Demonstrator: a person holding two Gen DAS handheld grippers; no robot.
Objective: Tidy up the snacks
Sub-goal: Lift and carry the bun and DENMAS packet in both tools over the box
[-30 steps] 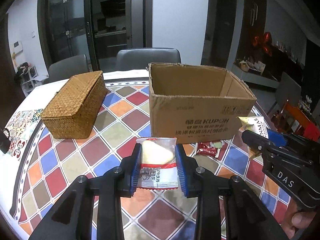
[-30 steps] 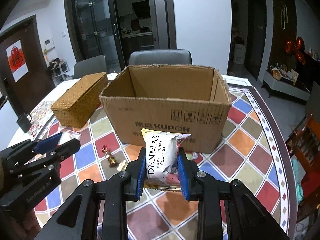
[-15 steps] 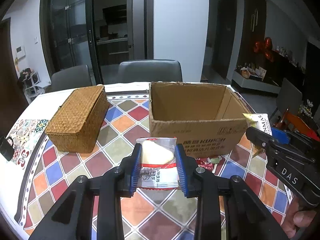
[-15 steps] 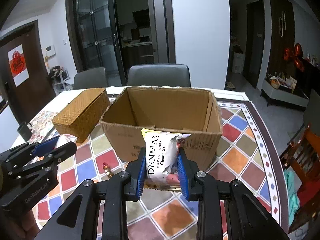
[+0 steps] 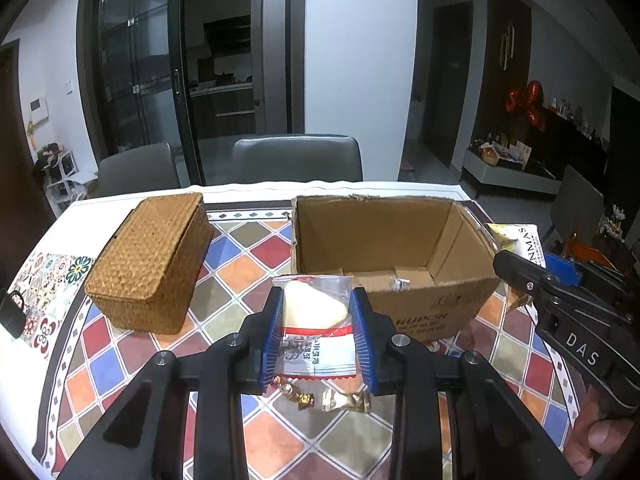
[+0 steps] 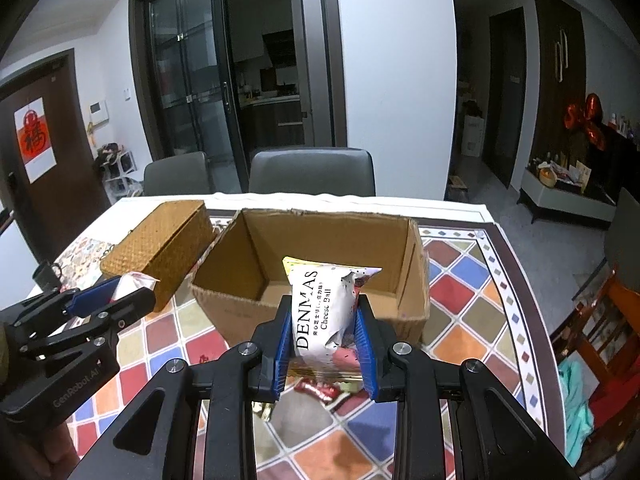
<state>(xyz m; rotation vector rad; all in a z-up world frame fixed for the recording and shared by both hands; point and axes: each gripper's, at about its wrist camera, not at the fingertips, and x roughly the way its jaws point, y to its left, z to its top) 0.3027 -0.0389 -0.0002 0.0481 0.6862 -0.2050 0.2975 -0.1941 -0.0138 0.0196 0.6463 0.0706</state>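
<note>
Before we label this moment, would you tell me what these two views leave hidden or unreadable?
- Woven wicker lidded basket: contents hidden by its closed lid, both views.
- Brown cardboard box: near floor hidden by its front wall, left view.
- Small gold-wrapped candies: partly covered by the left gripper, too small to identify.
- Red-wrapped snack: blurred beneath the right gripper.

worktop [image 5: 256, 448]: wicker box [image 5: 152, 260] left of cardboard box [image 5: 424, 308] | wrapped candies [image 5: 324, 396] before it | chairs [image 5: 296, 158] behind worktop

Dim indoor light w/ bluish cast, strong fisheye bend & dark corners, center sharp, no glare
</note>
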